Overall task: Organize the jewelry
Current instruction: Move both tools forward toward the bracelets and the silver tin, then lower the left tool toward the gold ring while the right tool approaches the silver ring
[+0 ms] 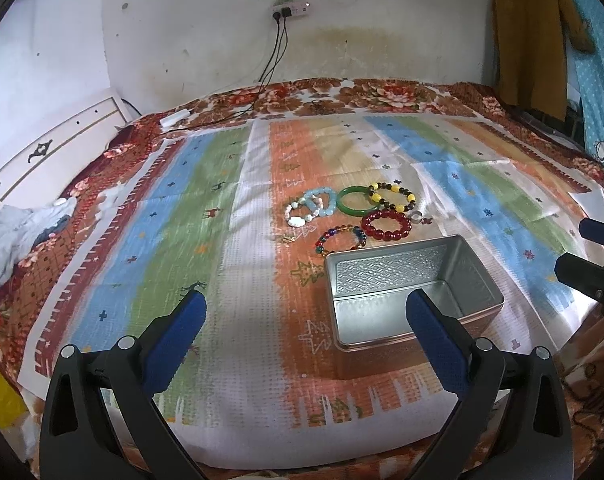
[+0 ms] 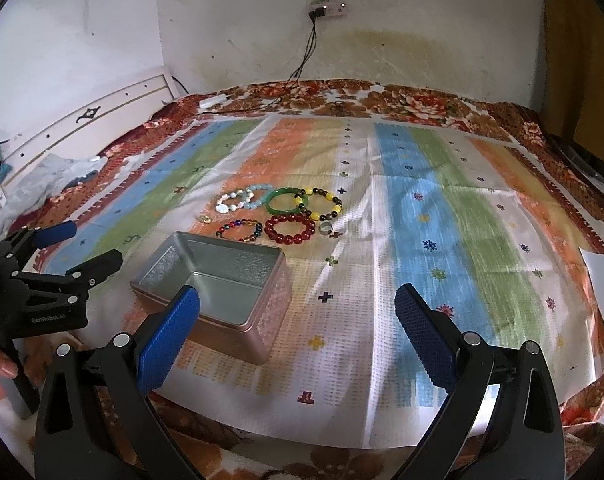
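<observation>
Left wrist view shows the left hand-held gripper (image 1: 306, 332) nearest, its two blue pads wide apart and holding nothing, above a striped cloth (image 1: 238, 240) spread on the bed. Just beyond its right pad stands an open metal tin (image 1: 414, 292), with nothing visible inside. In the right wrist view the right hand-held gripper (image 2: 298, 328) is also spread open and empty, with the same tin (image 2: 218, 284) beside its left pad. Behind the tin the jewelry lies in a close group on the cloth: a multicolour bead bracelet (image 1: 341, 239) and a red bead bracelet (image 1: 386, 225) nearest, a small ring (image 1: 416, 216) just beside the red one, then a white bracelet (image 1: 302, 212), a pale blue bracelet (image 1: 321, 201), a green bangle (image 1: 356, 200) and a yellow and dark bead bracelet (image 1: 393, 197). Farther back, cables hang from a wall socket (image 1: 286, 4)
</observation>
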Action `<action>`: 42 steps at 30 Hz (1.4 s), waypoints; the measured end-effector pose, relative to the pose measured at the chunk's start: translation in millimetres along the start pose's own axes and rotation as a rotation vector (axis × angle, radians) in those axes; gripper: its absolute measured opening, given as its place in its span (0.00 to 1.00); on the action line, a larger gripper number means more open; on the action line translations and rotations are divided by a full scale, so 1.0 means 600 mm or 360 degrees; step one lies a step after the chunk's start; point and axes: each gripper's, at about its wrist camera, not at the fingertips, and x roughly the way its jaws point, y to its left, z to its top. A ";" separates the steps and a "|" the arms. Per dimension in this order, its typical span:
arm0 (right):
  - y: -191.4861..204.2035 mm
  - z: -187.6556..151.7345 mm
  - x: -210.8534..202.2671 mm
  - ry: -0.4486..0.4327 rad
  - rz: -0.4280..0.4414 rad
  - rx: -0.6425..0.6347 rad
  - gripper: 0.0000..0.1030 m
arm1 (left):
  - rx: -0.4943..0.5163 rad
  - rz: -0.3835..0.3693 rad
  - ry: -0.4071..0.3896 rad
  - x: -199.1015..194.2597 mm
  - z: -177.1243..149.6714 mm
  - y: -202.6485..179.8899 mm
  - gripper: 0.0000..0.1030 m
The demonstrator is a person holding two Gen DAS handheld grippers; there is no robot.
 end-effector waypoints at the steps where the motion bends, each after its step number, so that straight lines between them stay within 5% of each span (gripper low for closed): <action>1: 0.000 0.001 0.001 0.0006 -0.0006 -0.0001 0.96 | -0.0005 0.0002 0.0002 0.001 0.000 0.001 0.95; 18: -0.006 0.025 0.031 0.0052 0.0035 0.0004 0.96 | -0.0083 -0.0078 0.0088 0.035 0.020 0.014 0.95; 25: -0.012 0.034 0.055 0.0138 0.0070 0.0007 0.96 | -0.0040 -0.0020 0.0100 0.056 0.040 0.016 0.95; 42: -0.043 0.074 0.109 0.0250 0.0121 0.0090 0.96 | -0.0163 -0.0138 0.0363 0.120 0.058 0.048 0.95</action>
